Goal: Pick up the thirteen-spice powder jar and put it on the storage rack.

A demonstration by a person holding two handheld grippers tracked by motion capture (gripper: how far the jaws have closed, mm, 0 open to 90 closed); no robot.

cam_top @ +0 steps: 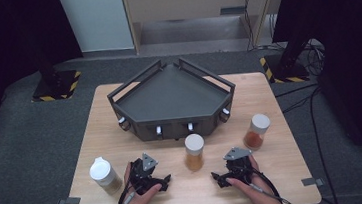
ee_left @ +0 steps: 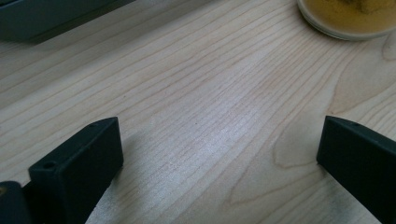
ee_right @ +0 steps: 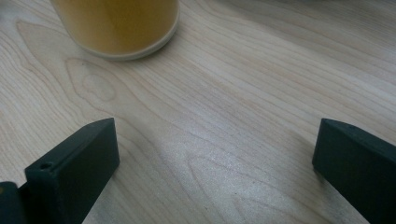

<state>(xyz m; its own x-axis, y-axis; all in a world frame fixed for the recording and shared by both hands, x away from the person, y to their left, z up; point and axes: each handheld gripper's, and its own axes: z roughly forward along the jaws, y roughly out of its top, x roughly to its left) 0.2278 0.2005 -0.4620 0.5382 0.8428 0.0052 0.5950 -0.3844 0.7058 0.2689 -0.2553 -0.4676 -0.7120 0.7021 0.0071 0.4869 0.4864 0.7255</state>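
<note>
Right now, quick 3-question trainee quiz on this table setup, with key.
1. How many jars stand on the table?
2. True or false: the left gripper is shut on the middle jar.
3. Which jar holds the reddish-orange powder: A the left jar, B the middle jar, C the right jar?

Key: 1. Three. 2. False: the jaws of the left gripper and the right gripper stand wide over bare wood. 3. C.
</note>
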